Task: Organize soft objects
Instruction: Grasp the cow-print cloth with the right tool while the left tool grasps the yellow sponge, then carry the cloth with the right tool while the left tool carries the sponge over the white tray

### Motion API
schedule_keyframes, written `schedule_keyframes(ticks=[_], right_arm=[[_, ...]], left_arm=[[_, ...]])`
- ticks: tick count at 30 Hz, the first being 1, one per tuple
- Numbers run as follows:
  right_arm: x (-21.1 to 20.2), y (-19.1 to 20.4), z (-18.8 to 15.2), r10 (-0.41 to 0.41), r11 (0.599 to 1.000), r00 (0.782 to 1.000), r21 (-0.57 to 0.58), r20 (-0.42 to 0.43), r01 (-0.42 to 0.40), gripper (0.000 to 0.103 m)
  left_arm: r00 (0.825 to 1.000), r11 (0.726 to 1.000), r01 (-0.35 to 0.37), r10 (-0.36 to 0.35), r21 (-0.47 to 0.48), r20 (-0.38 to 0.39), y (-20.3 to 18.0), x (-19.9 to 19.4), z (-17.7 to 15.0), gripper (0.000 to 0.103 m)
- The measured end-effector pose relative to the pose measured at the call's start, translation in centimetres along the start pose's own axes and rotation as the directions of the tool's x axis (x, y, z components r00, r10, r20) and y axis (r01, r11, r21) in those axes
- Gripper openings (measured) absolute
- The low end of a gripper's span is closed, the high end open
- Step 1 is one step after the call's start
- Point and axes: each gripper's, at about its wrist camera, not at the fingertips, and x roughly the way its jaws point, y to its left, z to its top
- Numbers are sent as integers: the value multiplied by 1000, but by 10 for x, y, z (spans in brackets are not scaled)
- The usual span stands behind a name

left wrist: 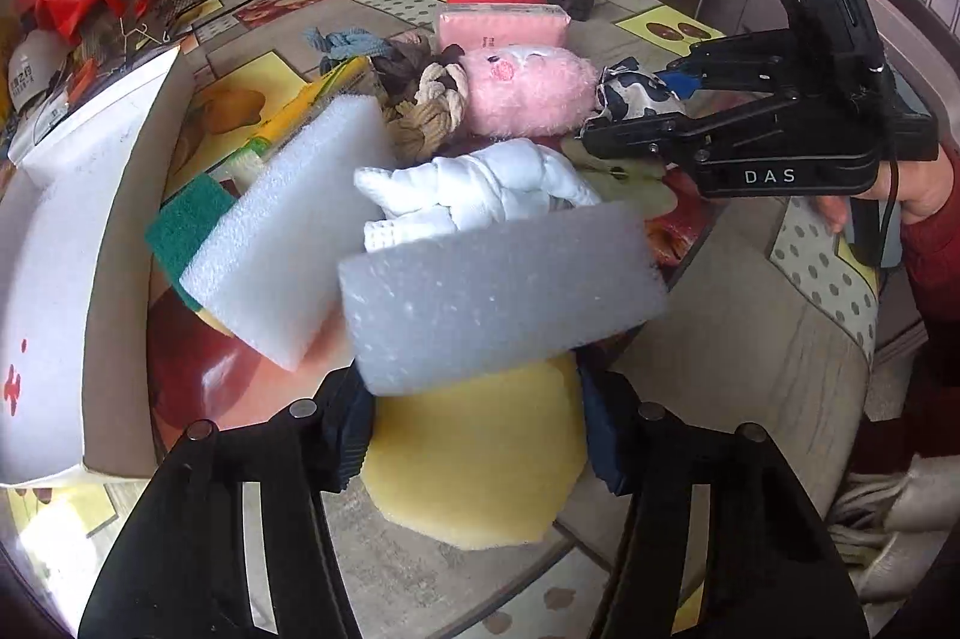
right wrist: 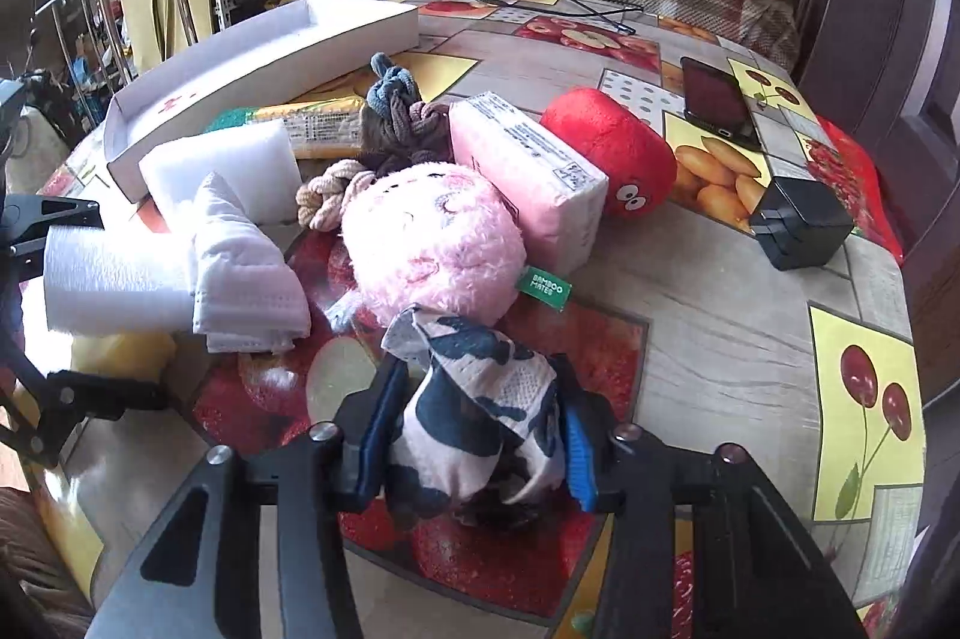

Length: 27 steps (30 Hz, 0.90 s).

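My left gripper (left wrist: 477, 402) is shut on a grey-white foam block (left wrist: 504, 297), held tilted above a yellow sponge (left wrist: 474, 465) on the table. The right wrist view shows this block (right wrist: 114, 279) at the far left. My right gripper (right wrist: 474, 435) is shut on a black-and-white cow-pattern cloth (right wrist: 474, 417), bunched between its blue pads just in front of a pink plush toy (right wrist: 432, 243). From the left wrist view that gripper (left wrist: 624, 111) reaches in from the right with the cloth (left wrist: 636, 96) at its tips. A second white foam block (left wrist: 294, 231) and a folded white cloth (left wrist: 480, 189) lie between the grippers.
A white shallow box (right wrist: 252, 63) stands at the left of the pile. A pink tissue pack (right wrist: 528, 177), a red plush (right wrist: 618, 159) and knotted rope toys (right wrist: 336, 195) lie behind the pink plush. A green scouring pad (left wrist: 186, 219), a phone (right wrist: 717, 99) and a black box (right wrist: 801, 228) are also on the table.
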Motion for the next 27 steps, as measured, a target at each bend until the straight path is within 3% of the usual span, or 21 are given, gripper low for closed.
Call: schedule_keyframes(ticks=[4,8,15,19,22,25,27], right_arm=[[14,-11,13,-32,999,999,41,24,31,38],[27,-26,27,-71,993,997,95,32,68,37],[7,-41,5,-76,987,996,142,45,68,33],[-22,-43,-7,-74,983,987,179,140,48,33],[-45,-34,-10,-101,980,957,193,272,49,33],[-58,-28,-8,-130,972,914,230,384,42,33],[-61,-25,-5,-150,967,893,250,425,44,33]], left_arm=[[999,1000,-21,21,1,24,10,20,31,55],[998,998,-22,26,-63,61,25,34,53,55],[996,995,-20,29,-103,87,25,6,14,55],[987,985,-34,59,-170,147,38,-25,-9,55],[954,969,-121,173,-213,246,46,-50,-20,56],[881,938,-191,294,-290,370,59,-73,-30,56],[837,913,-246,370,-327,403,67,-81,-34,56]])
